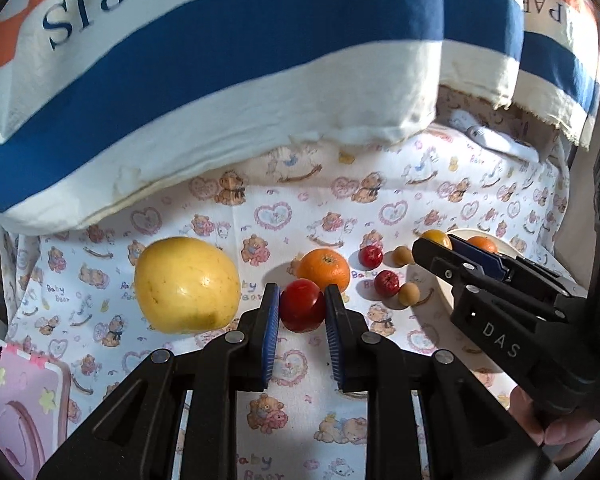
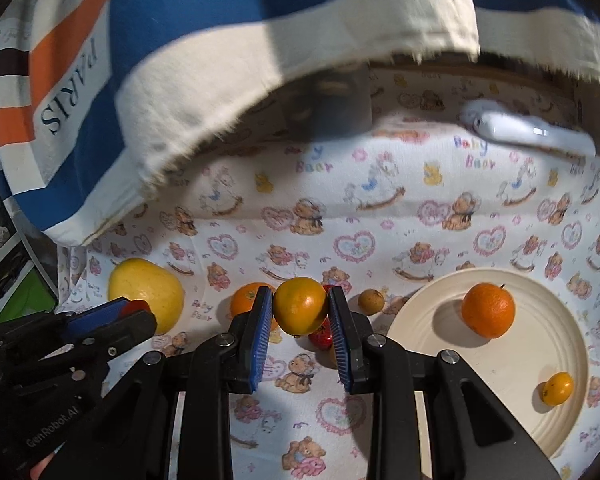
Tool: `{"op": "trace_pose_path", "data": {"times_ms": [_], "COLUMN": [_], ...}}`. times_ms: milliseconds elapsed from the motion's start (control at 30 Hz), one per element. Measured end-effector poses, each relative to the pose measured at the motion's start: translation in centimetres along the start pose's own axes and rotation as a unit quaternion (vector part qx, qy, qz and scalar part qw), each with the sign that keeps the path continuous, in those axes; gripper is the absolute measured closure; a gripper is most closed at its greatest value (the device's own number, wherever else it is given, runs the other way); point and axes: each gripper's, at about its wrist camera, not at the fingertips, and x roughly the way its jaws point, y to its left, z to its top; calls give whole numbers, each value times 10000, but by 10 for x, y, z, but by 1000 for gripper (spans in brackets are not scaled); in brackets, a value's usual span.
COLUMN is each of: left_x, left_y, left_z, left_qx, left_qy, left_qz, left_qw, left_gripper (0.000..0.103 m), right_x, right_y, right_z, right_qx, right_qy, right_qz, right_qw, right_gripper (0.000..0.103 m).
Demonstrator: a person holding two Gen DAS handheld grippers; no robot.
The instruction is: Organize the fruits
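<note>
My left tongs (image 1: 302,308) gripped a round red tomato-like fruit (image 1: 302,310) above the bear-print cloth (image 1: 332,200); my right tongs (image 2: 300,312) clamped a yellow-orange citrus (image 2: 300,305) (mid-carry, I judged). Next, both needed setting onto the cream round plate (image 2: 420,320).

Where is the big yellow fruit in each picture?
Left wrist view: the big round yellow fruit lies left of centre on the teddy-bear cloth, just left of the left tongs.
Right wrist view: it sits at the left, partly behind the left tongs.
Shared landmark: the cream round plate, at the right in both views.
</note>
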Motion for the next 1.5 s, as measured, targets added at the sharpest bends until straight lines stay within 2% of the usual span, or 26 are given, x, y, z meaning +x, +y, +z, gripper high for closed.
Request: {"op": "trace_pose_path", "data": {"times_ms": [233, 333, 633, 733, 800, 867, 967, 1100, 1500], "left_x": [-19, -25, -30, -23, -16, -10, 0, 13, 45], "left_y": [-17, -30, -80, -96, -111, -126, -147, -166, -185], "left_z": [2, -1, -17, -21, -22, -23, -18, -11, -14], "left_qx": [130, 272, 780, 751, 865, 1022, 1070, 1157, 1081], "left_qy": [-211, -264, -263, -19, 212, 284, 459, 559, 846], "left_qz": [-179, -334, -907, -1113, -1305, -1274, -1394, -1249, -1334], "left_qw": [9995, 9987, 9925, 9909, 9874, 9862, 9834, 9838, 9815], "left_gripper": [82, 82, 82, 82, 82, 82, 82, 81, 81], "right_x": [-35, -51, -85, -84, -76, -73, -73, -73, -64], "right_y": [-11, -26, -88, -103, -116, -130, -144, -156, -168], "right_z": [-9, -17, -35, -39, -42, -45, -44, -45, -50], "right_qx": [-274, -387, -207, -105, 67, 351, 460, 599, 667], "right_qy": [20, 80, 70, 230, 553, 722, 820, 961, 1288], "right_qz": [-129, -208, -351, -451, -650, -465, -594, -652, -697], "right_qw": [9995, 9990, 9991, 9987, 9963, 9957, 9938, 9914, 9870], "right_gripper": [74, 74, 74, 74, 74, 74, 74, 74, 74]}}
